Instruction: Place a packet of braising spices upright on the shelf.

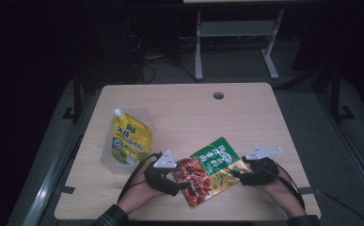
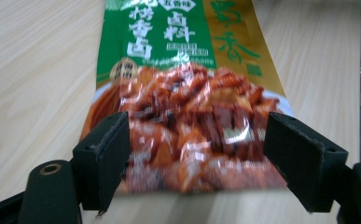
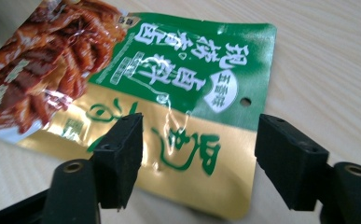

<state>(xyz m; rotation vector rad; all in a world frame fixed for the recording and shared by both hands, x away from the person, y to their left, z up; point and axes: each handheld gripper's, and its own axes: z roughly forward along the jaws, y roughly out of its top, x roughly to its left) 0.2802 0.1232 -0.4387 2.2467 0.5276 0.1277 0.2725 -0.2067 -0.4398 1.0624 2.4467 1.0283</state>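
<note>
Both grippers at snack pouch [image 1: 209, 170], near edge of table [image 1: 179, 101]. L gripper [image 2: 194, 161] jaws wide round its meat-print end, R gripper [image 3: 197, 161] wide over gold edge. Step: pre-grasp. Next prob: close both, lift.

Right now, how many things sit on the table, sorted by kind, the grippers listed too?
Food packets: 2, a green and gold snack bag and a yellow spouted pouch
Clear trays: 1, the tray under the yellow pouch
Grippers: 2, left gripper and right gripper, each open at an end of the snack bag
Total: 5
</note>
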